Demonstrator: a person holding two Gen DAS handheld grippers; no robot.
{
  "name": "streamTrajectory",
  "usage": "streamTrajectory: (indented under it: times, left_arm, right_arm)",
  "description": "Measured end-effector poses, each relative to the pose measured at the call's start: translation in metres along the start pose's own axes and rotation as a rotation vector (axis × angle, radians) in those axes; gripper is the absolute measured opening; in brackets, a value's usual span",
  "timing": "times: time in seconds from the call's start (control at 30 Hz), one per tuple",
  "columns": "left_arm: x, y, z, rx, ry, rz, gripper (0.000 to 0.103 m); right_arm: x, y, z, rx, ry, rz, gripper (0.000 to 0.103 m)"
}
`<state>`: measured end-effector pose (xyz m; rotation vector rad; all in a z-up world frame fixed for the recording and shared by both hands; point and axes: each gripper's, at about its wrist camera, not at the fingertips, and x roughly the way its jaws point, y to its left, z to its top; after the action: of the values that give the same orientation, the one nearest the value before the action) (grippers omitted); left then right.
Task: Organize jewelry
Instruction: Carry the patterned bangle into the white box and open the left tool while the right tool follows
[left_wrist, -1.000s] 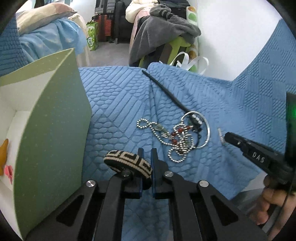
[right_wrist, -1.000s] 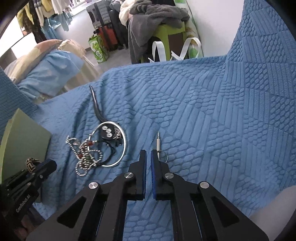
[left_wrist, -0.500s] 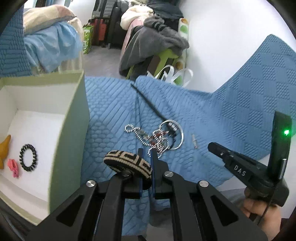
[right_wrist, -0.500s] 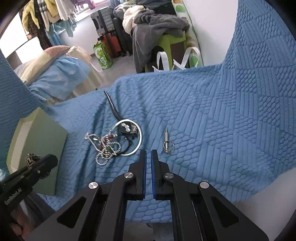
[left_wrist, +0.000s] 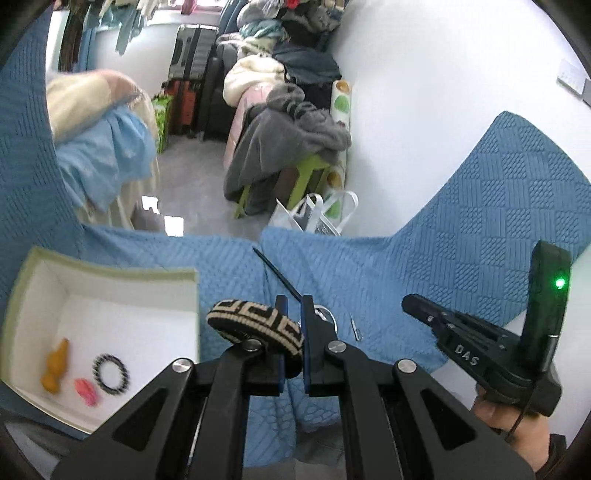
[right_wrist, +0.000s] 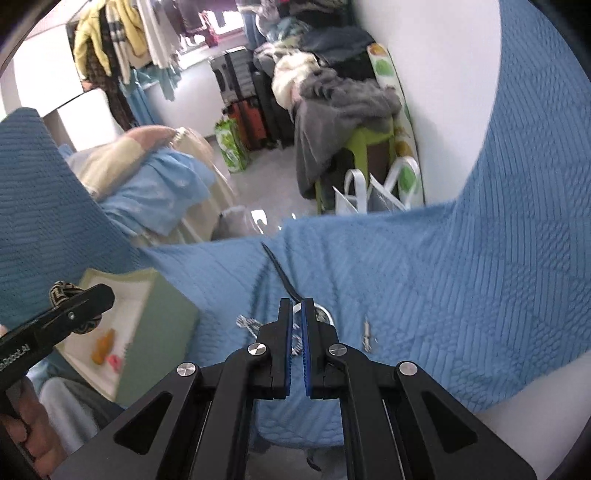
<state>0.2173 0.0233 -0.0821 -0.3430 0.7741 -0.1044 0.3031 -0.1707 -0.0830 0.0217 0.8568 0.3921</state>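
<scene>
Left wrist view: your left gripper (left_wrist: 291, 314) has its jaws clamped on the black-and-beige woven patterned bangle (left_wrist: 255, 326), lifted clear of the blue quilted cover (left_wrist: 461, 258) and just right of the pale green open box (left_wrist: 110, 275), probably so it can drop in. Inside the box, three pieces: one orange charm (left_wrist: 56, 363), one pink clip (left_wrist: 86, 391), one black beaded ring (left_wrist: 110, 372).

Right wrist view: your right gripper (right_wrist: 294, 321) holds nothing, jaws nearly closed, hovering over one silver chain tangle (right_wrist: 251, 325). One small silver pendant (right_wrist: 366, 334) lies alone to the right.
</scene>
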Motion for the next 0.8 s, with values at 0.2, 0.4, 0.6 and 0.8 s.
streamTrajectory:
  times: [0.2, 0.4, 0.6, 0.8]
  left_arm:
    - [-0.025, 0.011, 0.022, 0.023, -0.024, 0.016, 0.006]
    - [-0.051, 0.027, 0.032, 0.054, -0.042, 0.056, 0.006]
    - [-0.068, 0.051, 0.032, 0.063, -0.047, 0.101, 0.006]
    - [-0.068, 0.092, 0.019, 0.003, 0.001, 0.129, 0.006]
  right_arm:
    - [-0.026, 0.032, 0.026, -0.046, -0.050, 0.037, 0.003]
    - [-0.044, 0.070, 0.043, -0.079, -0.094, 0.085, 0.003]
    - [-0.041, 0.117, 0.041, -0.126, -0.089, 0.146, 0.003]
    - [-0.018, 0.166, 0.024, -0.180, -0.030, 0.199, 0.003]
